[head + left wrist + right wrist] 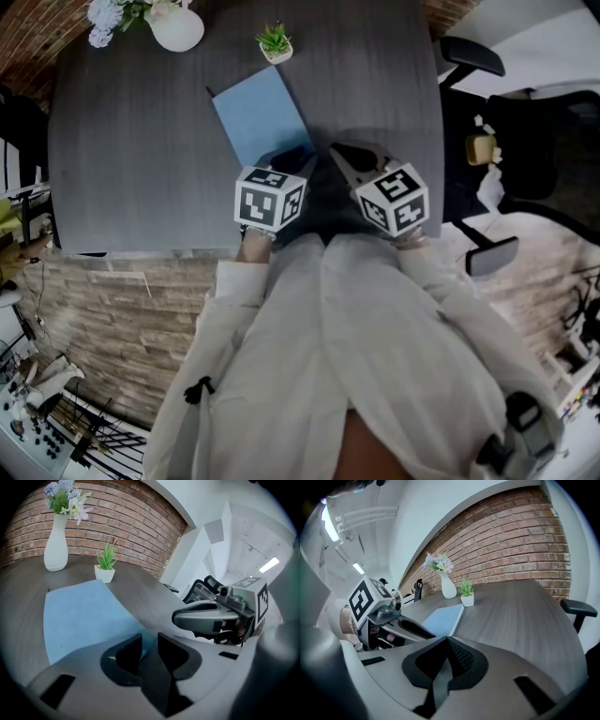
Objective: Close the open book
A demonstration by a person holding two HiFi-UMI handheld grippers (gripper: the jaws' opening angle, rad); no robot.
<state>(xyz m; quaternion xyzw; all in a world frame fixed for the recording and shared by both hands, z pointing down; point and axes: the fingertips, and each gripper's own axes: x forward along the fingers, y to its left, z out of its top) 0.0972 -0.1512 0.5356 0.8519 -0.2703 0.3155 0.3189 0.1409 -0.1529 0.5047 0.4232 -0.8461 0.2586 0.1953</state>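
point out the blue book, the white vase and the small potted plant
blue book [262, 116]: head view, middle of its cover
white vase [56, 548]: left gripper view, on its body
small potted plant [467, 600]: right gripper view, on its white pot

I can't read a single word, number or brand name in any of my views. The only sign-like marks are the black-and-white square patterns on the left marker cube [270, 199] and the right marker cube [394, 199]. They are coded blocks, not letters or digits. One face of each cube also shows in the opposite gripper view, and there too it shows only such blocks.
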